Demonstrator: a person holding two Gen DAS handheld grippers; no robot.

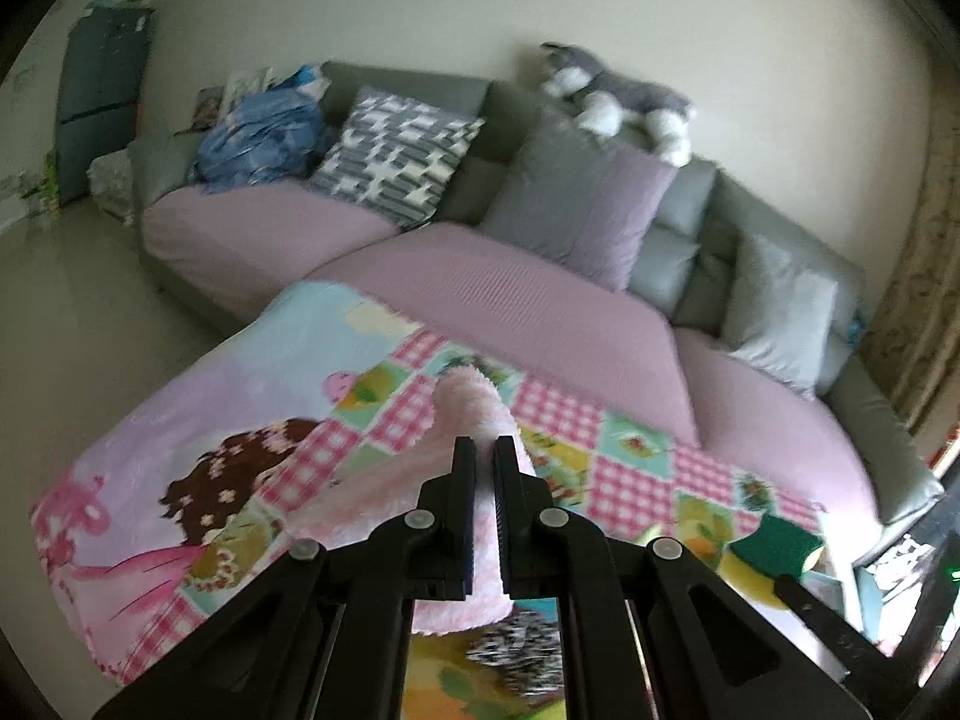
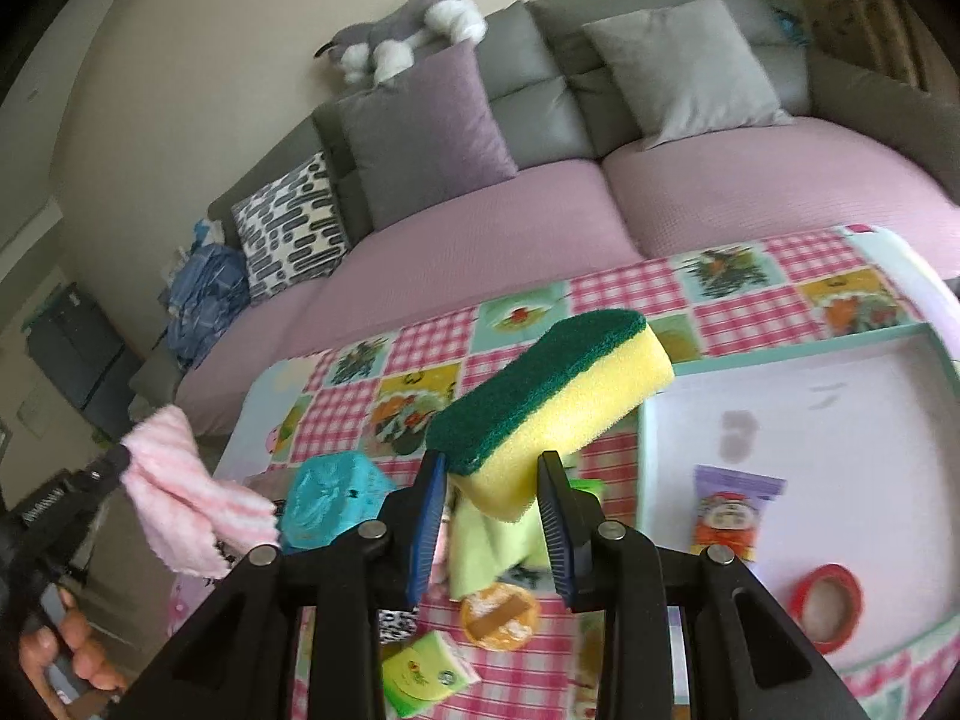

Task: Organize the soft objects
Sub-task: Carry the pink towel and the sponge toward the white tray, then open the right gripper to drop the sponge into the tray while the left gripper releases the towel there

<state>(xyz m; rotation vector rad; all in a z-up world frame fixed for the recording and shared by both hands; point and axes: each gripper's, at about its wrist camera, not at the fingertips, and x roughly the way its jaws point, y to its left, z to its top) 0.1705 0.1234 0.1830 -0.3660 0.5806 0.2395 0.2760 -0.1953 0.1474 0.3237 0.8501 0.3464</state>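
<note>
In the left wrist view my left gripper (image 1: 485,444) is shut on a fluffy pink cloth (image 1: 471,402), which hangs lifted above the patterned tablecloth (image 1: 180,408). The right wrist view shows that same left gripper (image 2: 123,459) at the far left with the pink cloth (image 2: 180,492) drooping from it. My right gripper (image 2: 492,462) is shut on the lower end of a yellow sponge with a green scouring top (image 2: 558,396), held tilted above the table. The sponge (image 1: 774,546) also shows at the right edge of the left wrist view.
On the table below lie a teal object (image 2: 336,498), a yellow-green cloth (image 2: 480,546), an orange round item (image 2: 501,615) and a green tissue pack (image 2: 423,672). A teal-rimmed white tray (image 2: 780,360) holds a packet (image 2: 729,510) and red tape (image 2: 828,597). Behind stands a sofa (image 1: 510,288) with cushions and a plush dog (image 1: 618,96).
</note>
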